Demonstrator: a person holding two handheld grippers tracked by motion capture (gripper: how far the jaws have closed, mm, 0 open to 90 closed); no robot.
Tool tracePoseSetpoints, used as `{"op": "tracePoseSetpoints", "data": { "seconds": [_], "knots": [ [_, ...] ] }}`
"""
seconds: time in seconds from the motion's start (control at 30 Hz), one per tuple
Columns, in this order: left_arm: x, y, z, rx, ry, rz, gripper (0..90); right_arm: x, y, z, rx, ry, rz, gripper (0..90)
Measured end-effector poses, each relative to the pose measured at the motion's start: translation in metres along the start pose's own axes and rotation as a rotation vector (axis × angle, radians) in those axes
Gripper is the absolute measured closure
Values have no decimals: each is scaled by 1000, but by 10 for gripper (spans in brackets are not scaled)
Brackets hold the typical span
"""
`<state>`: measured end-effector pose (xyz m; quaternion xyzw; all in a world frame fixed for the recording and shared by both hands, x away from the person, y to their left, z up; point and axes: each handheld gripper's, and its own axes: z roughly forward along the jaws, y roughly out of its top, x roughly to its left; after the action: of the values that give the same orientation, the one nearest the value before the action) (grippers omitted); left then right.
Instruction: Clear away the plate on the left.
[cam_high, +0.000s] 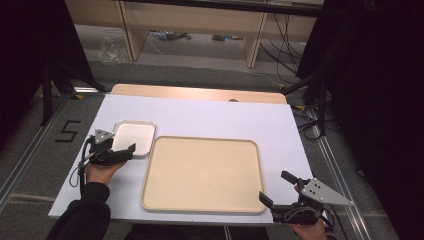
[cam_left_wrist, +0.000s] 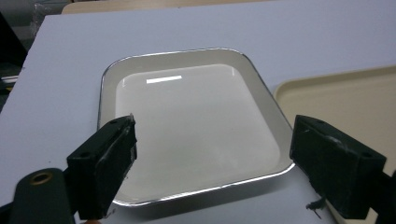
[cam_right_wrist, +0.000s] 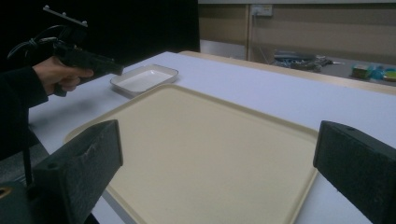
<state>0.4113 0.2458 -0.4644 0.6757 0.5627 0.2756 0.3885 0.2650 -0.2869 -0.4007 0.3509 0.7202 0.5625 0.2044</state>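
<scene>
A large beige tray (cam_high: 202, 172) lies empty in the middle of the white table top. Just left of it sits a small white dish with a silver rim (cam_high: 133, 136), also empty. My left gripper (cam_high: 121, 145) hovers at the dish's near left corner, open, and in the left gripper view its jaws straddle the near edge of the dish (cam_left_wrist: 187, 121). My right gripper (cam_high: 276, 186) is open at the beige tray's near right corner, with nothing between its jaws. The right gripper view looks across the beige tray (cam_right_wrist: 205, 154) to the dish (cam_right_wrist: 144, 78) and the left gripper (cam_right_wrist: 93, 63).
The white sheet (cam_high: 210, 112) covers a wooden table whose far edge (cam_high: 200, 93) shows. Beyond are wooden shelf legs (cam_high: 252, 42), cables (cam_high: 285, 35) and a plastic bag (cam_high: 111, 47) on the floor. A "5" mark (cam_high: 67, 131) lies at left. Black curtains flank both sides.
</scene>
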Motion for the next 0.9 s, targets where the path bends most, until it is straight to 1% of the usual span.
{"op": "tracePoseSetpoints", "data": {
  "seconds": [0.07, 0.13, 0.17, 0.2, 0.23, 0.27, 0.3, 0.33, 0.37, 0.4, 0.5, 0.53, 0.57, 0.6, 0.63, 0.67, 0.7, 0.73, 0.77, 0.8, 0.83, 0.87, 0.9],
  "knots": [
    [7, 3, 3, -7, 9, -21, 146, 0, 0, 0, 0, 2, -2, 20],
    [10, 3, 4, -7, 14, -25, 148, 0, 0, 0, -1, 0, -4, 20],
    [14, 4, 6, -7, 18, -35, 147, 0, 0, 0, -1, 2, -4, 20],
    [19, 4, 8, -1, 27, -60, 147, 0, 0, 0, -1, 5, -3, 20],
    [19, 4, 8, -1, 27, -60, 147, 0, 0, 0, -1, 5, -3, 20],
    [23, 4, 10, -1, 25, -76, 147, 0, 0, 0, 0, 4, -3, 20],
    [26, 4, 11, 0, 29, -79, 148, 0, 0, 0, 0, 4, -3, 20],
    [31, 5, 12, -7, 30, -88, 160, 0, 0, 0, 0, 1, -5, 20],
    [31, 5, 12, -7, 30, -88, 170, 0, 0, 0, 0, 1, -5, 20],
    [36, 6, 13, -11, 38, -99, 185, 0, 0, 0, -1, 4, -5, 20],
    [43, 7, 17, 1, 41, -89, 248, 0, 0, 0, -1, 4, -4, 20],
    [45, 7, 19, 10, 52, -84, 262, 0, 0, 0, -1, 4, -3, 20],
    [45, 7, 19, 10, 52, -84, 266, 0, 0, 0, -1, 4, -3, 20],
    [48, 8, 22, 19, 56, -101, 289, 0, 0, 0, 0, 3, -2, 20],
    [52, 8, 25, 45, 56, -106, 306, 0, 0, 0, 0, 2, -2, 20],
    [52, 8, 25, 45, 56, -106, 314, 0, 0, 0, -1, 3, -2, 20],
    [55, 8, 26, 67, 66, -98, 314, 0, 0, 0, -1, 3, -2, 20],
    [58, 8, 27, 87, 67, -116, 367, -1, 0, 0, 1, -1, -3, 20],
    [58, 8, 27, 87, 67, -116, 393, -1, 0, 0, 1, -1, -3, 20],
    [61, 7, 28, 110, 68, -104, 408, -1, 0, 0, -1, 4, -2, 20],
    [63, 7, 29, 121, 67, -106, 424, -1, 0, 0, -1, 4, -2, 20],
    [63, 7, 29, 121, 67, -106, 446, -1, 0, 0, 0, 3, -1, 20],
    [64, 7, 29, 147, 67, -99, 446, -1, 0, 0, 0, 3, -1, 20]
  ]
}}
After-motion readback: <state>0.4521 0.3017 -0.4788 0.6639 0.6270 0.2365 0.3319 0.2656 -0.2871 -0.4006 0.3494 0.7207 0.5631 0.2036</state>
